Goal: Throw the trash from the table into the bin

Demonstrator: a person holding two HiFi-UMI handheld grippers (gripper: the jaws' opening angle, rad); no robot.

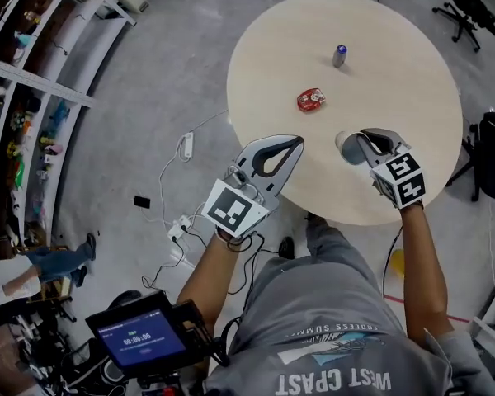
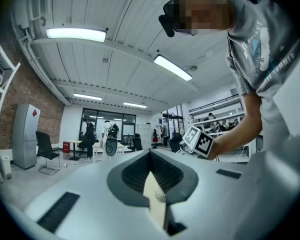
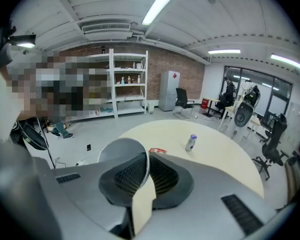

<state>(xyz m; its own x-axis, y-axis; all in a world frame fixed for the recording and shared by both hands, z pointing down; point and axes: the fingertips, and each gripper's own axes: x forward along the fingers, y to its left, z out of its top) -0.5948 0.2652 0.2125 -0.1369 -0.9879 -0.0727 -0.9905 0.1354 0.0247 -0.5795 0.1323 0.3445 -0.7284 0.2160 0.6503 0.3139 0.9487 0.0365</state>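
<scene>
On the round pale table (image 1: 404,114) stand a small blue-capped bottle (image 1: 339,55) (image 3: 191,142) and, nearer, a crumpled red wrapper (image 1: 311,99) (image 3: 158,151). My right gripper (image 1: 352,145) (image 3: 146,165) hangs above the table's near edge, tilted down, shut on the rim of a pale grey cup (image 1: 342,142) (image 3: 119,156). My left gripper (image 1: 298,142) (image 2: 151,160) is held level just left of it, over the table's near-left edge. Its jaws meet at the tips and I see nothing held between them. No bin shows in any view.
White shelving (image 1: 33,73) runs along the left wall. A power strip with cables (image 1: 181,221) lies on the floor by the table. A black bag (image 1: 491,155) sits at the right, and an office chair (image 1: 466,7) stands beyond the table.
</scene>
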